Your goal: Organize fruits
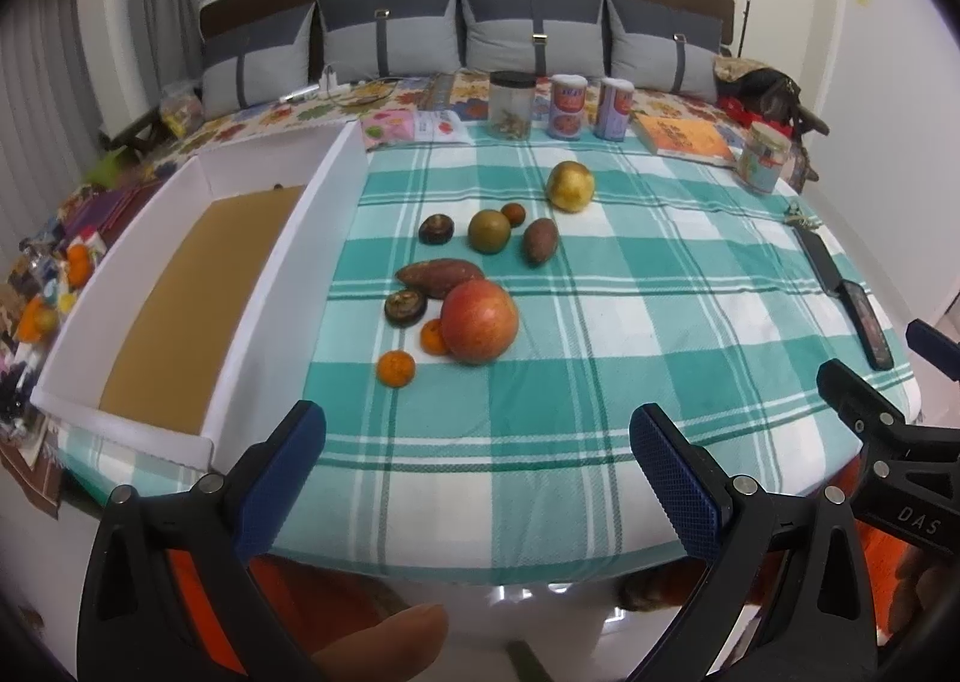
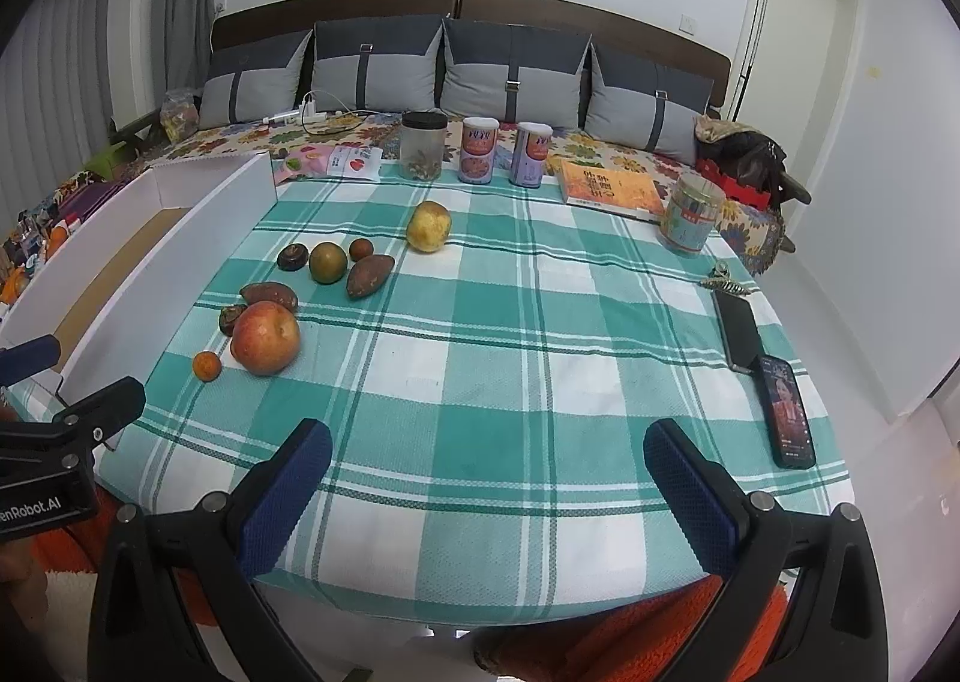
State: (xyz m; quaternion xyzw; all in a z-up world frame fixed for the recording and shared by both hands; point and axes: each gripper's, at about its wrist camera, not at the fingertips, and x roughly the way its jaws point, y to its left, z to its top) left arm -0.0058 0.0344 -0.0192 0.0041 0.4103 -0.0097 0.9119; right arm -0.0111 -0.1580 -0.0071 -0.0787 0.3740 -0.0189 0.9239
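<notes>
Cardboard lining the white box [image 1: 198, 286] shows fully only from the left gripper [image 1: 477, 466]; right gripper [image 2: 486, 478] likewise gapes wide, empty.

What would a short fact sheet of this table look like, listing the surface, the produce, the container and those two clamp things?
surface: green and white checked cloth
produce: red apple, yellow pear, green round fruit, small oranges, two sweet potatoes, dark mushrooms
produce place: all on the cloth, none in the box
container: white box with brown floor, at the cloth's left edge
left hand-held gripper: open, holding nothing
right hand-held gripper: open, holding nothing
</notes>
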